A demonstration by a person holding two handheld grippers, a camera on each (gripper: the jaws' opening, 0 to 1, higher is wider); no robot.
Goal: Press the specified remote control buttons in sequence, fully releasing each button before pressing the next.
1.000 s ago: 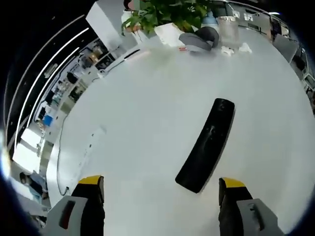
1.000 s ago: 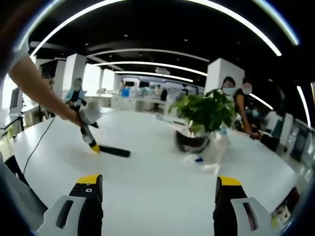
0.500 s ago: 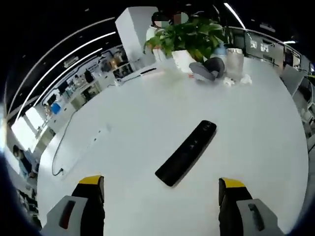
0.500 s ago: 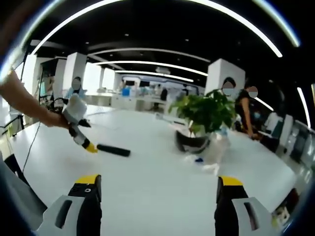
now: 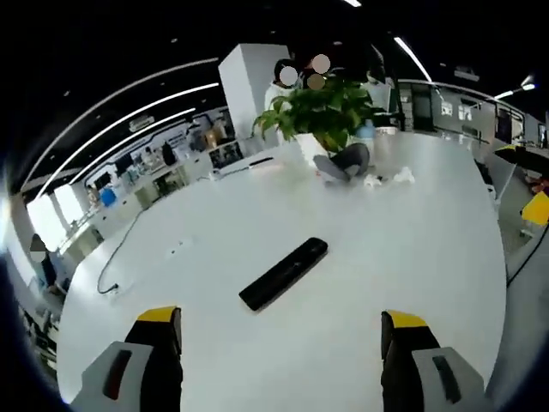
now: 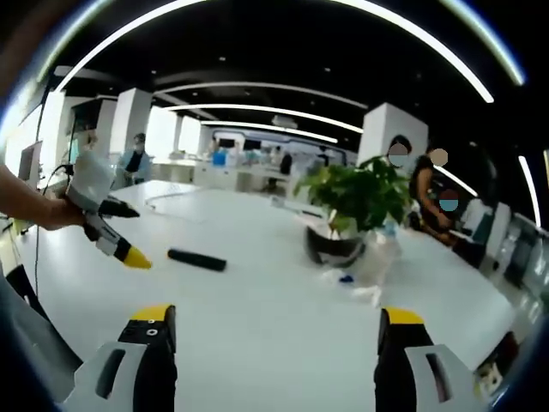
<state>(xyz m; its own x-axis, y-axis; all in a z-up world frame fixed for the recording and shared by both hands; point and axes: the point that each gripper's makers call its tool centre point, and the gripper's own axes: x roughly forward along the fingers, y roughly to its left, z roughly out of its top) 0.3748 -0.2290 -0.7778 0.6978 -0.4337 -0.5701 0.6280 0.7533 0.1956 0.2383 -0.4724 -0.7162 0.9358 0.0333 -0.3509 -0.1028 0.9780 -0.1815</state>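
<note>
The left gripper [image 5: 279, 330] stood with its jaws wide apart and held nothing. The black remote control [image 5: 284, 274] lay flat on the white table [image 5: 412, 232], ahead of the jaws and between their lines, clear of both tips and angled toward the right jaw at its far end. Beyond it stood a potted plant [image 5: 324, 107].

The right gripper [image 6: 273, 330] was likewise wide open and empty. In the right gripper view the remote [image 6: 196, 259] lay well ahead, toward the left-jaw side, with the left gripper [image 6: 129, 255], in a hand [image 6: 53, 212], poised just beside its near end, not touching.
</note>
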